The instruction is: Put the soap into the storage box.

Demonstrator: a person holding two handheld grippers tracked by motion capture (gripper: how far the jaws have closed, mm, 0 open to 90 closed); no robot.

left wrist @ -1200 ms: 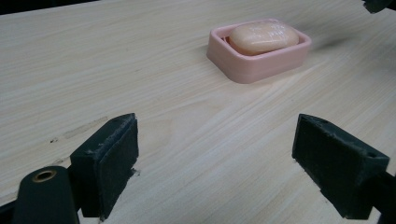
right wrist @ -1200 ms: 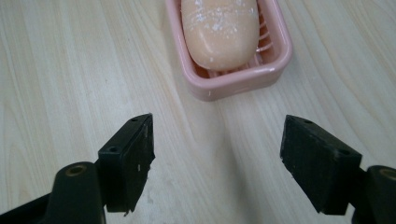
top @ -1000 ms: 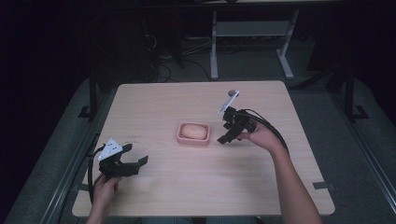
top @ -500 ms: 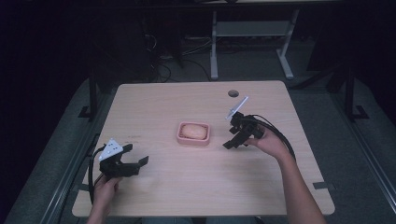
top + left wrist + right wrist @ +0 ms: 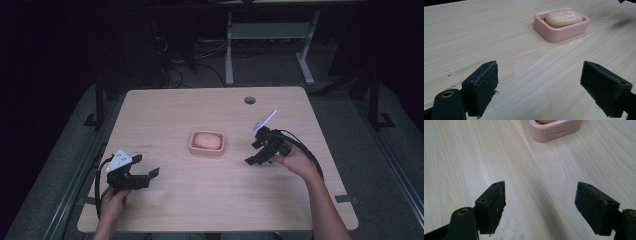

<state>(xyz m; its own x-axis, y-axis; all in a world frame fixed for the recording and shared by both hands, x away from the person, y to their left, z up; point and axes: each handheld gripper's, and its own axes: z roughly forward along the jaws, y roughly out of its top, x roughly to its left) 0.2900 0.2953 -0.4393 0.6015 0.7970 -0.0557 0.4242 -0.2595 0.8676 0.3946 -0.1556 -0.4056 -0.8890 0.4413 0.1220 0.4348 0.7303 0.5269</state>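
Soap [image 5: 207, 140] sits in pink dish [image 5: 207, 150] mid-worktop [image 5: 200, 200]; your right tool [image 5: 252, 159] gapes empty beside it, left tool [image 5: 150, 172] too; approach low and you'll shove the dish.

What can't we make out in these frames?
- Soap: the right gripper view's top edge cuts it to a sliver inside the dish.
- Marks on the soap: too faint to read in the left gripper view, too small in the high view.
- Dark shape in the left gripper view's top right corner: blurred and cut off.
- Floor behind the table: too dark in the high view.
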